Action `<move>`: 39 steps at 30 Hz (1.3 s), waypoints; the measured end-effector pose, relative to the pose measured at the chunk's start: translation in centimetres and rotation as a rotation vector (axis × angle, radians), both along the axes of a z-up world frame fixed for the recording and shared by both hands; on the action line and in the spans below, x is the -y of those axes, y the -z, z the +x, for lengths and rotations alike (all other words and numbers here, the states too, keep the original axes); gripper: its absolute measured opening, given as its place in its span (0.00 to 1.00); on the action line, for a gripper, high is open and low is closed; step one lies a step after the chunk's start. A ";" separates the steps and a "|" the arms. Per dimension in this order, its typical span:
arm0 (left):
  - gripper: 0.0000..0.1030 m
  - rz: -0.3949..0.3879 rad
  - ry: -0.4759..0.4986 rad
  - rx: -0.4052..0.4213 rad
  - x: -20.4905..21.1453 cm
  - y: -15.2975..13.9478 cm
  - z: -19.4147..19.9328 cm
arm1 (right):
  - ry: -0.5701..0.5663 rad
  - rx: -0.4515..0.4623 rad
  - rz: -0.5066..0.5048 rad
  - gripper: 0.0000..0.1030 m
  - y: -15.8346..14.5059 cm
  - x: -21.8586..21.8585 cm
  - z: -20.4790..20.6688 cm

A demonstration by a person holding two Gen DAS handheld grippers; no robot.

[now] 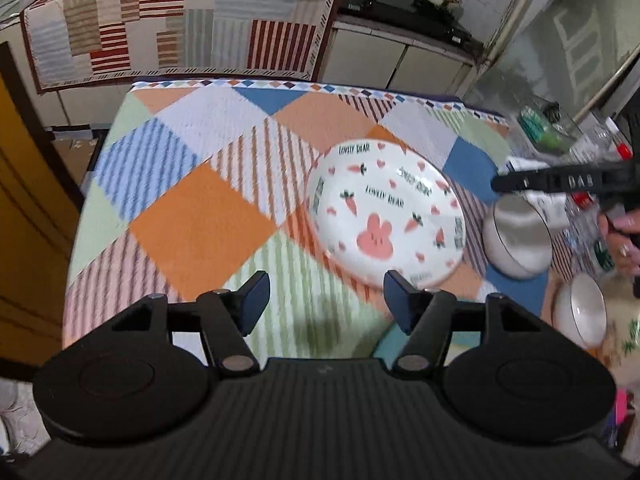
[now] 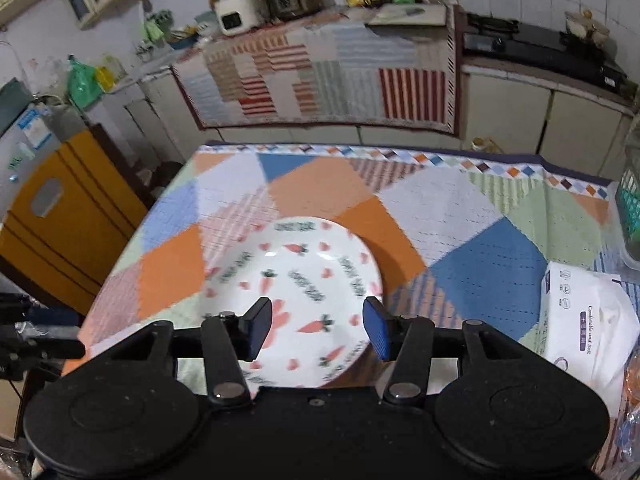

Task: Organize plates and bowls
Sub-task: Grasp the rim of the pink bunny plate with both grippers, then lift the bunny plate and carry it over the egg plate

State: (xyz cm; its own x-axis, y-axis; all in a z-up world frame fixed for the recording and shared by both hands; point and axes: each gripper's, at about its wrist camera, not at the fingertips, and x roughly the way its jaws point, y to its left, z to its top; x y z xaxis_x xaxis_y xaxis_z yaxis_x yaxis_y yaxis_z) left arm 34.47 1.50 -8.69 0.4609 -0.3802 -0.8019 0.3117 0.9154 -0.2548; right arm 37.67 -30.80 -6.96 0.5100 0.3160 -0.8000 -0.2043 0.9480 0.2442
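Plate point(image 1: 386, 216) on tabletop point(image 1: 200, 220): glazed, stiff, breakable, likely slippery; take by rim. Left tool point(image 1: 325, 300), right tool point(image 2: 318, 326) released, empty.

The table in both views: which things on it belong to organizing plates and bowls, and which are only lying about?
Belong to the job:
- carrot plate
- steel bowl
- white bowl

Only lying about:
- tissue pack
- plastic bottles at the table's right edge
- patchwork cloth under everything

Both grippers, left and right, are open and empty.
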 end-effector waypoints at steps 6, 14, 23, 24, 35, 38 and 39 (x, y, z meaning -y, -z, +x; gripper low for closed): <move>0.66 -0.009 0.044 0.018 2.0 2.7 3.1 | 0.016 -0.085 0.027 0.54 1.6 1.8 1.1; 0.69 -0.031 0.046 -0.031 3.0 5.9 5.5 | 0.001 -0.078 0.067 0.59 2.6 1.7 2.7; 0.69 -0.071 -0.029 -0.095 3.0 9.7 7.9 | 0.036 -0.073 0.047 0.59 7.4 1.5 5.1; 0.69 -0.087 -0.033 -0.103 3.0 10.1 8.1 | 0.044 -0.080 0.052 0.59 8.0 1.5 5.3; 0.25 -0.070 -0.088 -0.126 4.9 10.5 7.9 | -0.009 -0.082 0.010 0.27 10.0 -0.3 5.8; 0.24 -0.073 -0.118 -0.158 4.6 10.5 8.2 | -0.006 -0.064 0.036 0.22 9.7 0.2 5.4; 0.24 -0.064 -0.105 -0.172 4.6 10.4 8.3 | -0.005 -0.060 0.044 0.20 9.4 0.2 5.1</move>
State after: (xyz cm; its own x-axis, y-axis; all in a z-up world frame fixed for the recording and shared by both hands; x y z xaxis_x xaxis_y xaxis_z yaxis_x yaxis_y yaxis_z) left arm 42.75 -3.13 -19.05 0.3586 -0.3898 -0.8482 0.1624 0.9208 -0.3545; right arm 42.82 -31.02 -16.36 0.4598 0.3543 -0.8143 -0.1929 0.9349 0.2979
